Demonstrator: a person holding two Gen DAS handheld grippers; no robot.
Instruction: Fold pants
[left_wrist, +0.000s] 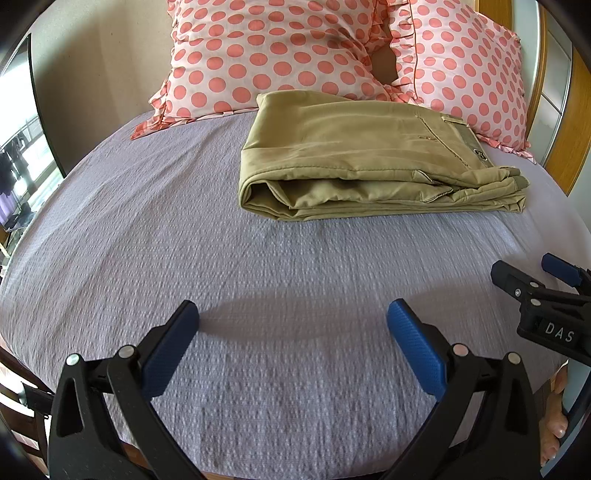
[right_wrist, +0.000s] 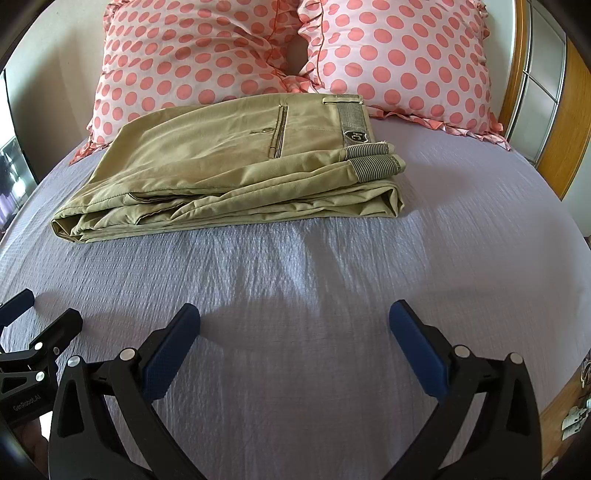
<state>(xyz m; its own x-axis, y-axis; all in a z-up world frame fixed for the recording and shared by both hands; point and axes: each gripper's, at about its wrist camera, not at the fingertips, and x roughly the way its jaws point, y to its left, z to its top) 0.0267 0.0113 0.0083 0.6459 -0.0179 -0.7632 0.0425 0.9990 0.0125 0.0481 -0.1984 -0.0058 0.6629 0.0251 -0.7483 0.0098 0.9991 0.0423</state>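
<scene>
Khaki pants (left_wrist: 354, 155) lie folded into a flat stack on the lavender bed sheet (left_wrist: 258, 280), just in front of the pillows. They also show in the right wrist view (right_wrist: 229, 173), waistband to the right. My left gripper (left_wrist: 293, 321) is open and empty, hovering over bare sheet well short of the pants. My right gripper (right_wrist: 295, 321) is open and empty too, also short of the pants. The right gripper shows at the right edge of the left wrist view (left_wrist: 535, 280). The left gripper shows at the left edge of the right wrist view (right_wrist: 33, 314).
Two pink polka-dot pillows (right_wrist: 192, 59) (right_wrist: 406, 62) lean at the head of the bed behind the pants. A wooden frame with glass panels (right_wrist: 546, 103) stands to the right. A window (left_wrist: 22, 155) is at the left.
</scene>
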